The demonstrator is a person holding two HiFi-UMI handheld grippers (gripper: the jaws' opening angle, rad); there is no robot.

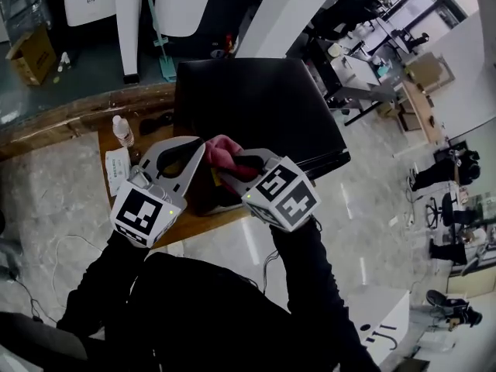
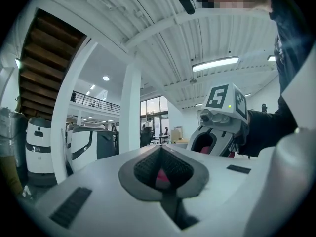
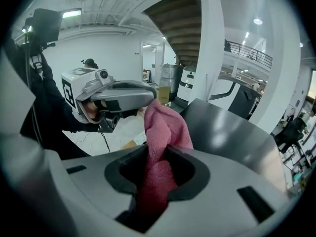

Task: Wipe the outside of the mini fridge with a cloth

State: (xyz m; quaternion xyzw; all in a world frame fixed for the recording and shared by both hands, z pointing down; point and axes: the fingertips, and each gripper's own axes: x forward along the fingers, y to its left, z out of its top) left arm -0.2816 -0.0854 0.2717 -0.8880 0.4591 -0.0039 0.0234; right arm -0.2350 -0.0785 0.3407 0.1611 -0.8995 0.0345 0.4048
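In front of the black box-shaped mini fridge [image 1: 256,107], both tools are held close together, tips nearly meeting over the near edge of the brown wooden table [image 1: 107,147]. The right gripper [image 1: 231,167] is clamped on the pink terry cloth [image 1: 223,149]. In the right gripper view its jaws [image 3: 157,158] pinch the lower part of the cloth [image 3: 165,132], and the rest stands up out of the hollow as a loose fold. The left gripper [image 1: 203,149] has its jaws together too. Its own view [image 2: 160,169] shows a bit of pink fabric [image 2: 161,177] caught between the ribbed pads (only a small sliver shows, so it's a thin bite). So the cloth is held at both ends, bunched between the two tips and off the fridge. I see no contact with the fridge top [image 3: 232,132], which sits just behind and to the right of the cloth in the right gripper view. The fridge stands on the table with its dark top facing the head camera. A clear plastic bottle [image 1: 122,130] with a white cap stands on the table left of the fridge, well clear of both grippers.
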